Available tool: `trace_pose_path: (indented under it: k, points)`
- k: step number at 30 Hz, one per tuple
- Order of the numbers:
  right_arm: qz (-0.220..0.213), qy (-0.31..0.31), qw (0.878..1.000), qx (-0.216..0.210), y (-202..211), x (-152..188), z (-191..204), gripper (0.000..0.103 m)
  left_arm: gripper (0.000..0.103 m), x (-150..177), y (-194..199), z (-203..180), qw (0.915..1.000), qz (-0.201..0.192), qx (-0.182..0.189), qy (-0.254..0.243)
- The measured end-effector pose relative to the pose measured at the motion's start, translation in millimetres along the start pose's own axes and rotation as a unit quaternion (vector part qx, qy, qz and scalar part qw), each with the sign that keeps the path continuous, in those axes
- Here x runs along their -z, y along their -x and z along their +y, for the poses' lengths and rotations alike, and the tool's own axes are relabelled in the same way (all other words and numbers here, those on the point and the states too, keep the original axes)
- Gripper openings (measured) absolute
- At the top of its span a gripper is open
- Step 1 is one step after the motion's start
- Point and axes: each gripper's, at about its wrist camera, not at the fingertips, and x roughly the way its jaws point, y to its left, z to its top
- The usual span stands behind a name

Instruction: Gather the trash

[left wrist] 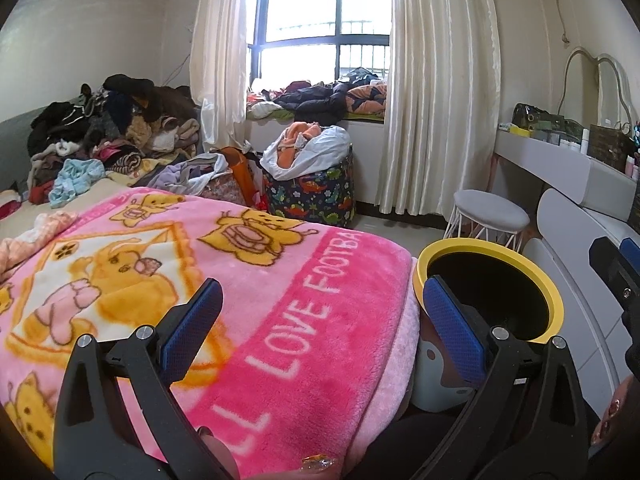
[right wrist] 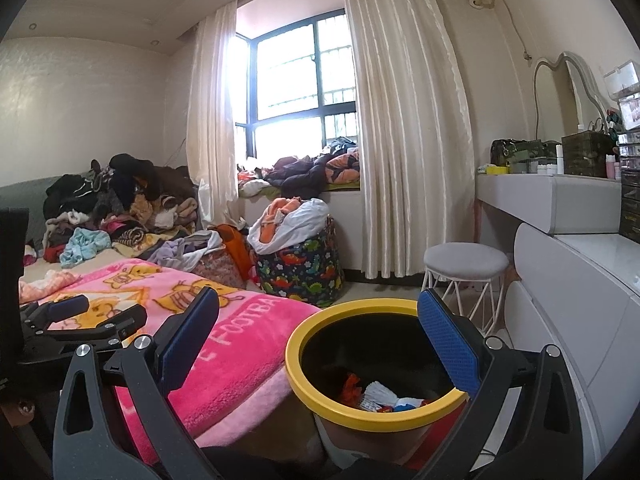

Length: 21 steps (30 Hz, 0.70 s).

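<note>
1. My left gripper point(left wrist: 322, 300) has its jaws spread wide, empty, above the pink blanket point(left wrist: 280, 280).
2. My right gripper point(right wrist: 318, 314) is spread too, over the bin point(right wrist: 304, 376).
3. Trash point(right wrist: 380, 396) lies inside the bin, beside the blanket.

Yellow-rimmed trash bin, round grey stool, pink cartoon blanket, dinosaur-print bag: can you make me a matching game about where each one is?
Things:
1. yellow-rimmed trash bin
2. round grey stool
3. pink cartoon blanket
4. dinosaur-print fabric bag

Places:
A. spread over the bed
B. on the floor below the window, stuffed with clothes
C. beside the bed corner, wrappers inside
D. in front of the white dressing table

Pairs: 1-C, 2-D, 3-A, 4-B
</note>
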Motion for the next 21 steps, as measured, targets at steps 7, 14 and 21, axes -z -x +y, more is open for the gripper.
trace_pose_path:
  k: [7, 14, 21]
  points:
    - [0.000, -0.002, 1.000, 0.001, -0.3, 0.2, -0.4, 0.097, 0.092, -0.6, 0.8, -0.3, 1.0000, -0.001, 0.000, -0.001]
    - [-0.001, -0.003, 1.000, 0.001, 0.6, 0.4, 0.5, 0.097, 0.092, -0.3, 0.7, -0.4, 1.0000, -0.001, 0.000, -0.001]
    - [-0.001, -0.005, 1.000, 0.003, 1.1, 0.4, 0.3, 0.097, 0.092, -1.0, 1.2, -0.6, 1.0000, -0.002, -0.001, -0.001]
